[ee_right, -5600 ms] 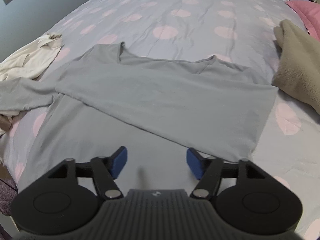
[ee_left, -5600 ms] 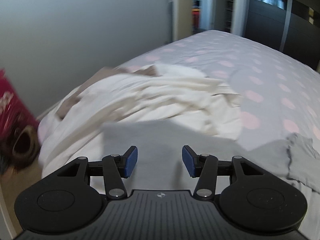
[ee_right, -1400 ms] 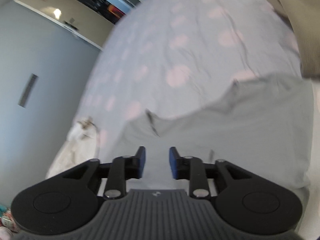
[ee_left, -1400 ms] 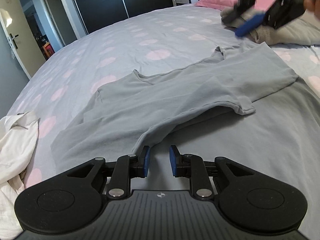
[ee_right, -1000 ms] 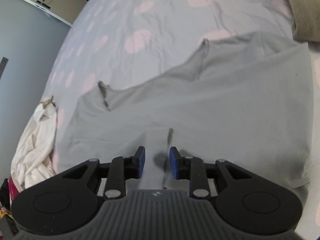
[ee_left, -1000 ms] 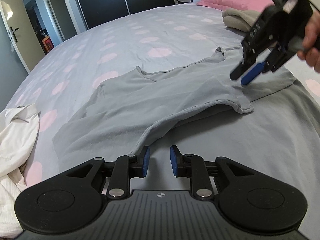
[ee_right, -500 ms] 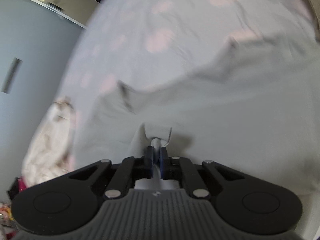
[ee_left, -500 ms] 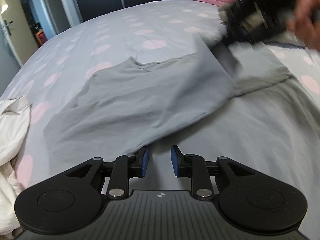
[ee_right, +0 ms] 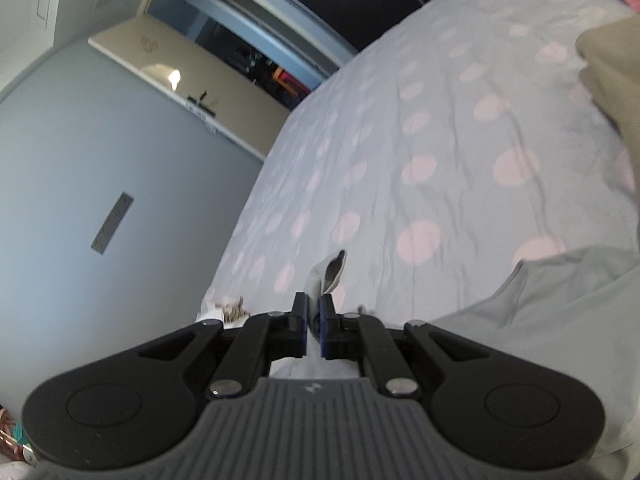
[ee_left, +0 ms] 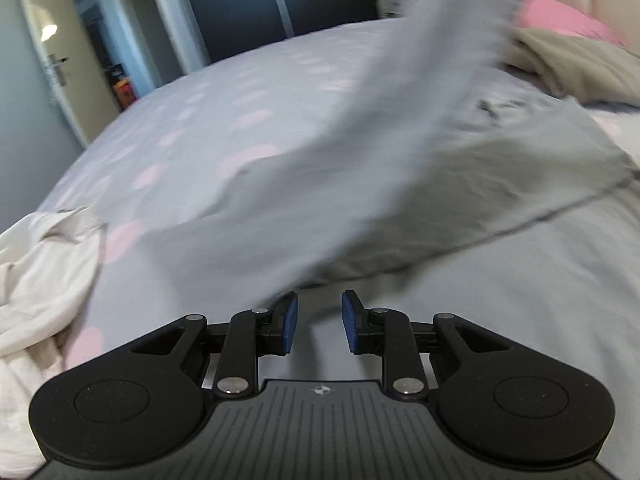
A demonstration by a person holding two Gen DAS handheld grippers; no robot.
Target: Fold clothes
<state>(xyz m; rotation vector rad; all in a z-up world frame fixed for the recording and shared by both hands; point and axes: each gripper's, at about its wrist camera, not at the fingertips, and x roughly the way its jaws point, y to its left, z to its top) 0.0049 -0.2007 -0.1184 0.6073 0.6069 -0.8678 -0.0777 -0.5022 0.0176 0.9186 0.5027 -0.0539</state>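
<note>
Sleeve edge point(ee_right: 328, 276) pinched in right tongs point(ee_right: 313, 330).

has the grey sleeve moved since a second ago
Yes. The grey sleeve, then flat on the dotted bedspread, now rises up past the pink pillow, pinched in the right gripper.

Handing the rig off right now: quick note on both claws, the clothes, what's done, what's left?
Right claw: shut on a pinch of the grey long-sleeved cotton shirt, its cuff end sticking out past the pads; that sleeve is raised off the bed in the left wrist view.
Left claw: partly open, empty, low over the shirt's near edge.
Shirt body lies spread on the grey bedspread with pink dots. Crumpled white garment at the left; folded beige garment by the pink pillow.
Done: sleeve grasped and raised.
Left: lay the sleeve across the body, finish folding the shirt, then the white garment.
</note>
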